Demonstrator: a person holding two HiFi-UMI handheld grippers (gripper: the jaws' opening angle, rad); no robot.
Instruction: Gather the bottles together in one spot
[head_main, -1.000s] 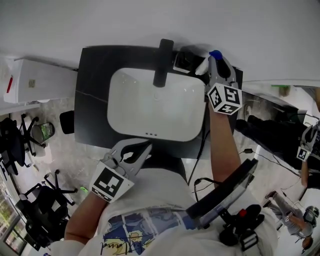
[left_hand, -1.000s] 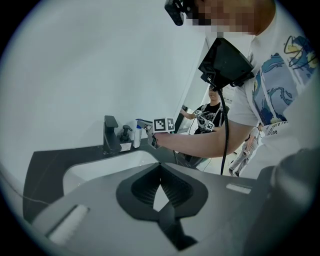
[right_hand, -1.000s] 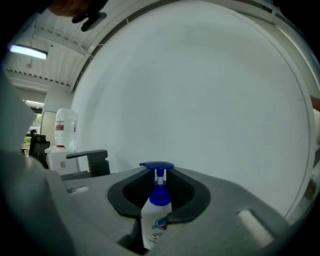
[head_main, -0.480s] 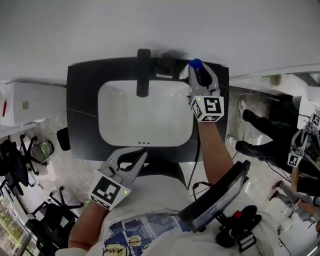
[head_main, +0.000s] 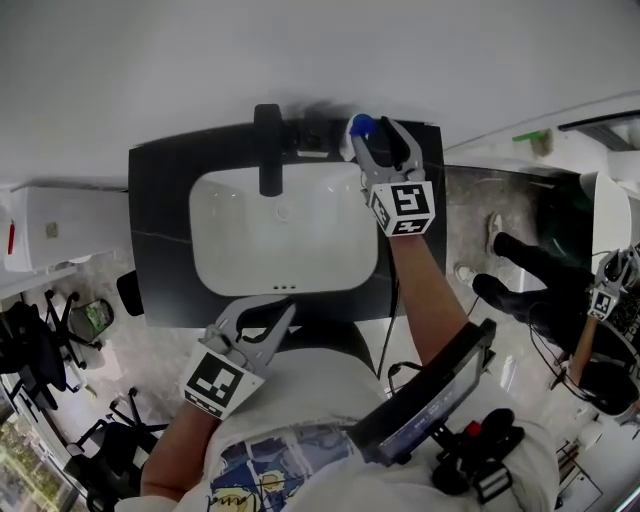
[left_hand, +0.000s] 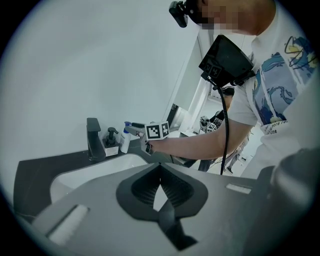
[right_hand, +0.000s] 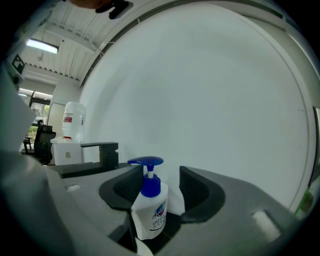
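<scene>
A white bottle with a blue pump (right_hand: 150, 207) stands on the black countertop (head_main: 160, 200) at the back, right of the black faucet (head_main: 267, 150). My right gripper (head_main: 378, 135) is around this bottle (head_main: 362, 127). Its jaws are opening: the bottle leans by the left jaw, with a gap on the right. A dark pump bottle (left_hand: 110, 142) stands between the faucet and the white bottle (left_hand: 125, 137). My left gripper (head_main: 285, 310) hovers at the counter's front edge, shut and empty.
The white sink basin (head_main: 230, 250) fills the middle of the counter. A white cabinet (head_main: 60, 225) stands left of it, with office chairs (head_main: 40, 340) on the floor below. Another person's dark legs (head_main: 530, 290) are at the right. The wall runs right behind the bottles.
The right gripper has edged slightly toward the faucet with the blue-pump bottle, and its jaws now stand wider round it. The left gripper has stayed at the front edge.
</scene>
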